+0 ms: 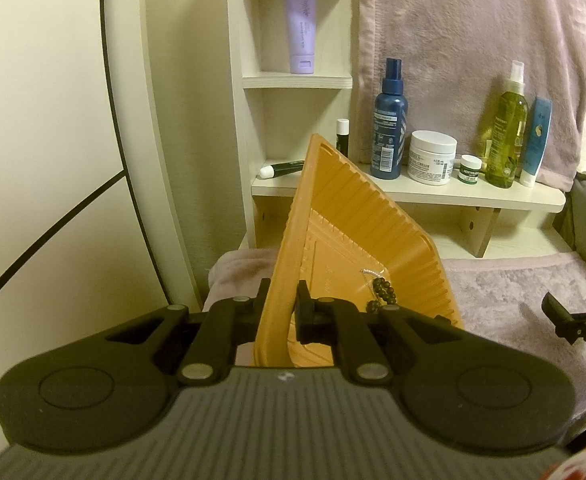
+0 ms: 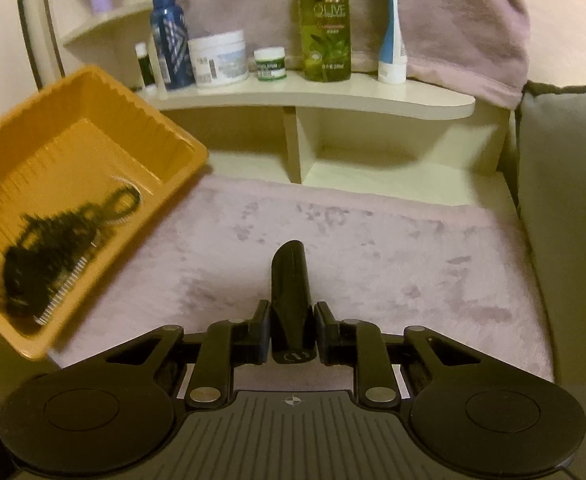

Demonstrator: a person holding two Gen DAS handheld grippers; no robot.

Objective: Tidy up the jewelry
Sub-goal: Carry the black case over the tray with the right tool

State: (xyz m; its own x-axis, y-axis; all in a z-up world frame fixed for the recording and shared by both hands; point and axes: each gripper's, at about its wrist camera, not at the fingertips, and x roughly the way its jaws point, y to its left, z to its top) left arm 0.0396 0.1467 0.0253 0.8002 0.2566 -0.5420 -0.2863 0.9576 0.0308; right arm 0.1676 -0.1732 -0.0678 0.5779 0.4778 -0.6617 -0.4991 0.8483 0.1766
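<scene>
A: What does the right gripper (image 2: 291, 330) hold?

B: A black tube (image 2: 290, 300), smooth and glossy, gripped at its round capped end. Its long axis runs straight ahead along the fingers, and the slanted far tip points toward the shelf (image 2: 317, 98). It hangs above the pink cloth (image 2: 333, 240).

A: And the left gripper (image 1: 281, 306)?

B: Its fingers are pinched narrow on the rim of the orange tray (image 1: 333, 216), one inside the wall and one outside. The tray is tipped up on edge, its long side rising away toward the shelf, its open face turned to the right.

A: What is in the tray?

B: A dark beaded string (image 1: 381, 298) lies low in it. From the right wrist view the contents show as a blurred black tangle (image 2: 65, 232) with a silvery ridged strip (image 2: 69, 288) along its lower edge. I cannot tell the pieces apart.

A: And on the shelf?

B: A blue spray bottle (image 1: 389, 128), a white cream jar (image 1: 432, 157), a small green jar (image 1: 470, 168), an olive-green bottle (image 1: 507, 136) and a blue-and-white tube (image 1: 535, 140). A lilac tube (image 1: 300, 28) stands in a higher compartment.
</scene>
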